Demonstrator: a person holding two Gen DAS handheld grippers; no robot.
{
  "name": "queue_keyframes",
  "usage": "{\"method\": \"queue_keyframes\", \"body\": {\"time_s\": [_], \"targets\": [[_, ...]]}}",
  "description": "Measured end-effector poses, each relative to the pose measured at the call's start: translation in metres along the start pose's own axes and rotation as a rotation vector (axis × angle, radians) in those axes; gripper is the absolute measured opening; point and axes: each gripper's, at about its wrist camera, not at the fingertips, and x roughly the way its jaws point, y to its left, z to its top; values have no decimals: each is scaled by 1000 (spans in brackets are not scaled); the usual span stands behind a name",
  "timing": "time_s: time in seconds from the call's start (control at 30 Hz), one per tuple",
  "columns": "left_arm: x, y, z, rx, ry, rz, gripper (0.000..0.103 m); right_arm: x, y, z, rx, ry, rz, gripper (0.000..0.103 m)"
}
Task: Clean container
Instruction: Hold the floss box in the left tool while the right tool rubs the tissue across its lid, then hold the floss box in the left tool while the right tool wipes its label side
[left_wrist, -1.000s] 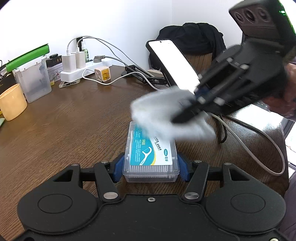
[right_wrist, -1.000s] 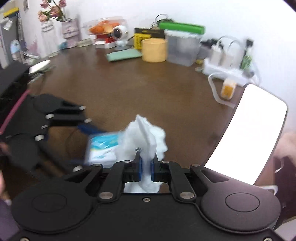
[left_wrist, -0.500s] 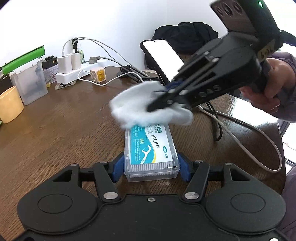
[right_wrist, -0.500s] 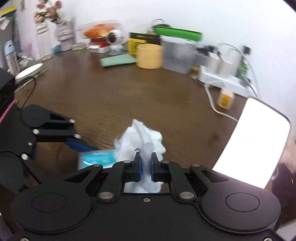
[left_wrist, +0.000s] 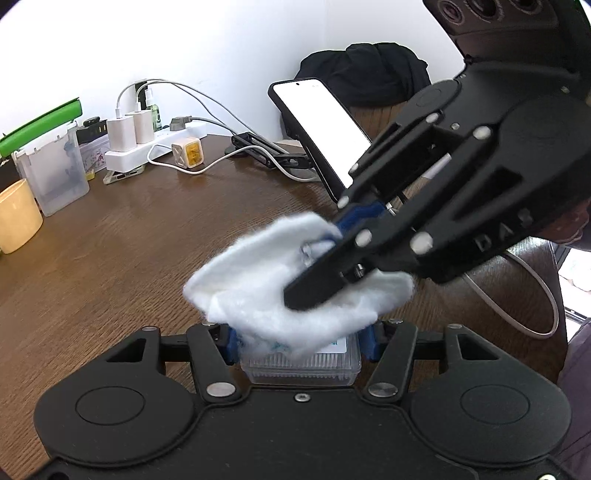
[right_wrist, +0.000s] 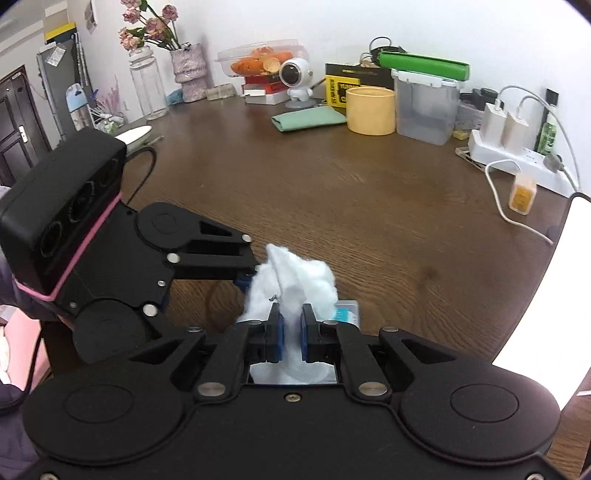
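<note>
We see a broad bare stretch of the wooden table (right_wrist: 332, 192) across the middle of the right wrist frame, open for passage. Along its upper edge stand obstacles: a yellow cup (right_wrist: 370, 110), a clear lidded box (right_wrist: 424, 107), a green pouch (right_wrist: 308, 120) and a white power strip (right_wrist: 517, 162) with cables trailing toward the right. In the left wrist frame, a propped phone (left_wrist: 321, 125) and a loop of grey cable (left_wrist: 535, 295) crowd the right side; the left half lies free.

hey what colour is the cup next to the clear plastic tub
Pale yellow. The cup shows best in the right wrist view, just left of the tub.
</note>
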Motion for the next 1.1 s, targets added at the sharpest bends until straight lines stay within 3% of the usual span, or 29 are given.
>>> {"method": "queue_keyframes", "body": {"time_s": [0.33,0.5,0.63,0.7,0.77,0.83,1.0,1.1], "targets": [[-7,-8,-4,22,-9,40,57,-2,-8,-10,34,-2,-33,9],[-6,-5,-3,13,-8,30,57,-4,-3,-5,49,-18,41,9],[-6,-5,-3,11,-9,29,58,-1,-10,-8,42,-18,-42,10],[-6,-5,-3,10,-9,28,58,-6,-20,-8,49,-25,-139,10],[-6,-4,-3,9,-9,27,58,-12,-29,-11,70,-17,-158,10],[-5,-4,-2,9,-9,27,58,-18,-27,-16,58,0,-145,9],[-4,-4,-2,11,-9,27,58,-19,-4,-15,35,13,-15,10],[-4,-4,-2,11,-9,28,58,-7,1,-10,34,-6,-15,10]]}}
